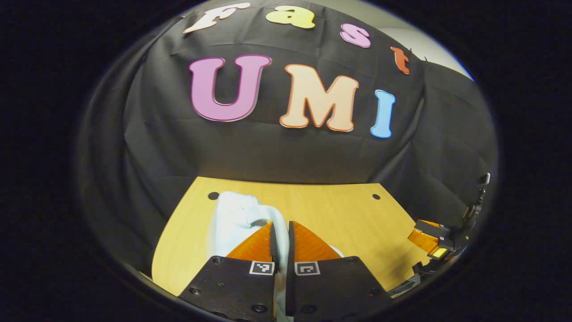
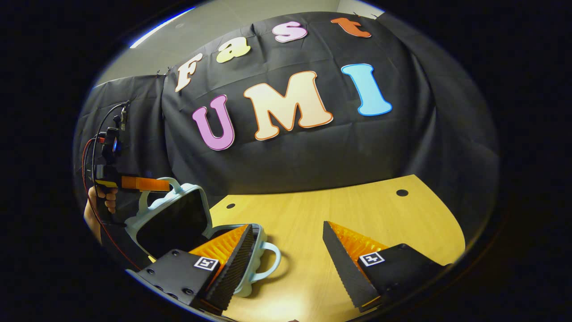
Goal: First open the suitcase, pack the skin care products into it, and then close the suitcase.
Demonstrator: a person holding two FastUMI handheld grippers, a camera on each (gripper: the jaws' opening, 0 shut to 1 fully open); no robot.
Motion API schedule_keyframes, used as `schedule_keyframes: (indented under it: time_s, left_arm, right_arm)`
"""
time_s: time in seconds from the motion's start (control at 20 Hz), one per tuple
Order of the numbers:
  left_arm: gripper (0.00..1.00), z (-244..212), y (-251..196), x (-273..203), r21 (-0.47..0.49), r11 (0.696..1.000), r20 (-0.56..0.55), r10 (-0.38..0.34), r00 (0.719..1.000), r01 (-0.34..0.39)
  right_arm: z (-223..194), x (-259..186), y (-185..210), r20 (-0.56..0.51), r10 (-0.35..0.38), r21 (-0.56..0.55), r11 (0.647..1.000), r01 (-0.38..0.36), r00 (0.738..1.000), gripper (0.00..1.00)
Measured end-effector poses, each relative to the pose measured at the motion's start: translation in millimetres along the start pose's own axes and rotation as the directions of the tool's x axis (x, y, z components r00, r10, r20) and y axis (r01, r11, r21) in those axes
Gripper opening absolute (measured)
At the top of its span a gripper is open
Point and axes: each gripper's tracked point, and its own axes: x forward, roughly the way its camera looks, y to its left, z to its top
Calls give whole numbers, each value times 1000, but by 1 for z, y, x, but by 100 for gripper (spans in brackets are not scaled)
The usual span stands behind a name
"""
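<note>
Pale-blue suitcase (image 2: 178, 223) lid raised: left gripper (image 1: 280, 241) pinches its handle (image 1: 279, 228); right gripper (image 2: 286, 250) spread wide above the table (image 2: 357, 205).

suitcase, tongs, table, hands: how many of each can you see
suitcase: 1
tongs: 2, left tongs and right tongs
table: 1
hand: 1
total: 5
</note>
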Motion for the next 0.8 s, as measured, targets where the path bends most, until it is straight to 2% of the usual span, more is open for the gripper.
schedule_keyframes:
  time_s: [0.2, 0.25, 0.3, 0.5, 0.6, 0.65, 0.8]
  left_arm:
    - [2, -25, -43, 26, -16, 998, -38, -59, 998, 58]
    - [5, -31, -51, 31, -15, 998, -46, -64, 997, 64]
    - [2, -38, -60, 38, -10, 998, -59, -70, 996, 69]
    - [2, -71, -87, 65, 7, 997, -124, -73, 990, 75]
    - [6, -91, -99, 79, 9, 997, -161, -73, 984, 76]
    - [3, -101, -104, 84, 8, 997, -180, -69, 981, 72]
    - [5, -130, -113, 102, 7, 998, -227, -53, 972, 56]
  right_arm:
    - [5, -17, -25, 11, -32, 18, 999, 32, 999, 98]
    - [5, -21, -31, 10, -41, 17, 999, 41, 999, 98]
    - [5, -26, -37, 10, -49, 15, 999, 48, 999, 98]
    - [6, -42, -62, 9, -86, 22, 996, 86, 996, 98]
    - [9, -49, -72, 15, -101, 38, 994, 101, 995, 98]
    - [11, -53, -78, 17, -108, 41, 993, 107, 994, 98]
    - [12, -63, -94, 23, -131, 33, 991, 130, 991, 98]
